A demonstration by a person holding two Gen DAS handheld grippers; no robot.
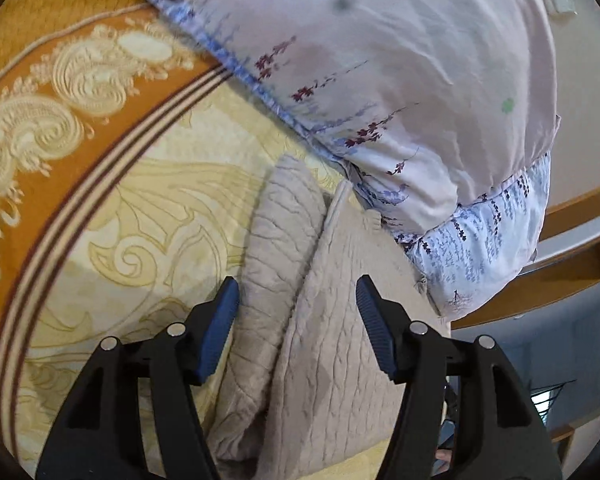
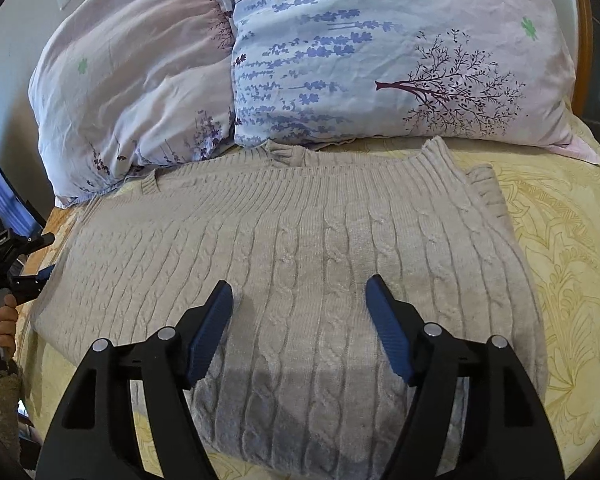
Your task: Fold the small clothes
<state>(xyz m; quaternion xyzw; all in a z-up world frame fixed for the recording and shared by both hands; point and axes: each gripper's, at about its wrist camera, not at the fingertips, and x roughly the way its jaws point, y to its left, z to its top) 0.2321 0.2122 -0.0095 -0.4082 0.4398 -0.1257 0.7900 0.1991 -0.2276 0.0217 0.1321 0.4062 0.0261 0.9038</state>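
Beige cable-knit sweater spread flat on the bed, collar at the far side touching two floral pillows. Right gripper poised over the sweater's near middle, fingers wide apart, holding nothing. Left gripper at the sweater's left edge, over a folded sleeve, fingers likewise spread wide and empty.

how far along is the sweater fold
Partly done: the beige cable-knit sweater lies on the yellow bedspread below the floral pillows, with a fold along its edge in the left wrist view. Nothing is gripped: the left gripper and right gripper are open above it. Final folds remain.
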